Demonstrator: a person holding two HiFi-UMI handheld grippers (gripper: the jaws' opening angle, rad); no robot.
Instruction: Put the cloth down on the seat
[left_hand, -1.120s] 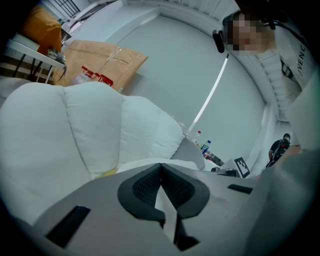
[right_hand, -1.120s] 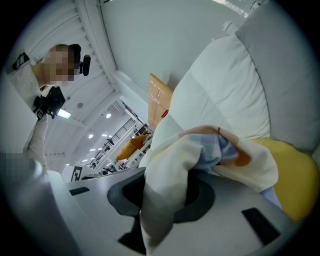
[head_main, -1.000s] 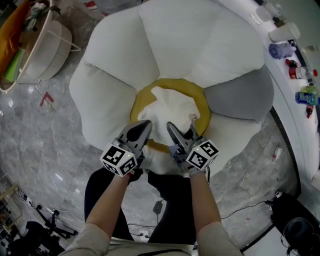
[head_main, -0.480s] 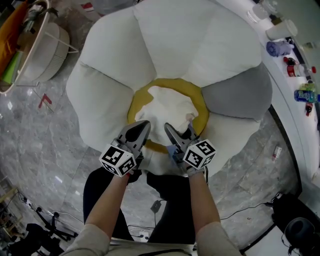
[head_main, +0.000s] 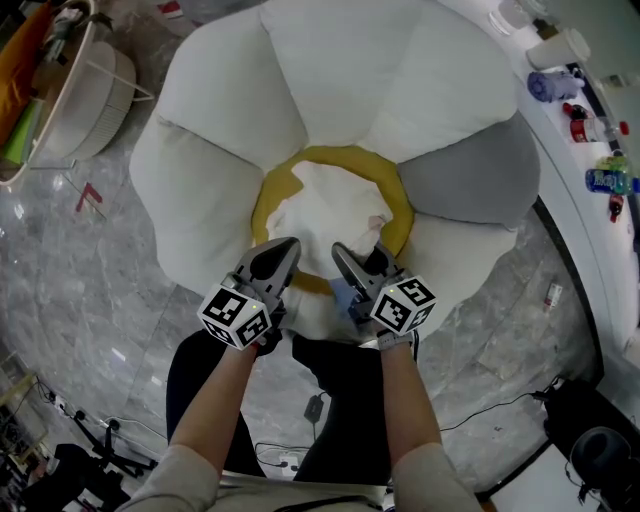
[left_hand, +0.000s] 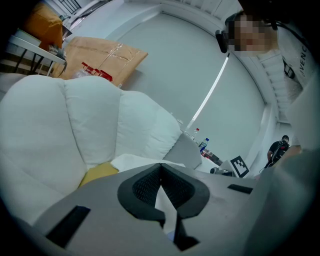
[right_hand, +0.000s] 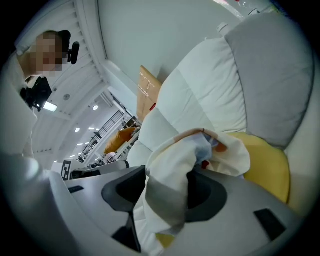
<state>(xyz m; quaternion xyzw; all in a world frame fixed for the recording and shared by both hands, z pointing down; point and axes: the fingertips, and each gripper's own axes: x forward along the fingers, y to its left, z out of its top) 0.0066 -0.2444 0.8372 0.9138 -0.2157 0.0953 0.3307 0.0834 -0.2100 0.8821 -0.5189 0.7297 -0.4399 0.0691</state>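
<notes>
The seat is a flower-shaped cushion with white petals (head_main: 340, 70), one grey petal (head_main: 465, 180) and a yellow centre (head_main: 345, 160). A white cloth (head_main: 325, 205) lies bunched on that centre, its near edge reaching both grippers. My left gripper (head_main: 283, 250) is shut, and a thin fold of cloth (left_hand: 162, 202) is pinched between its pads. My right gripper (head_main: 362, 258) has just been opening. Its pads (right_hand: 125, 190) stand apart, and the cloth (right_hand: 200, 150), which shows small orange and blue marks, hangs loosely between them.
A white wire basket (head_main: 85, 90) stands on the marble floor at the upper left. A curved white counter (head_main: 600, 230) with bottles runs along the right edge. Cables (head_main: 312, 408) lie on the floor by the person's legs. A cardboard box (left_hand: 100, 57) stands behind the seat.
The right gripper's jaws have spread apart and it has edged a little toward the seat. The cloth has settled slightly on the yellow centre. The left gripper has stayed put.
</notes>
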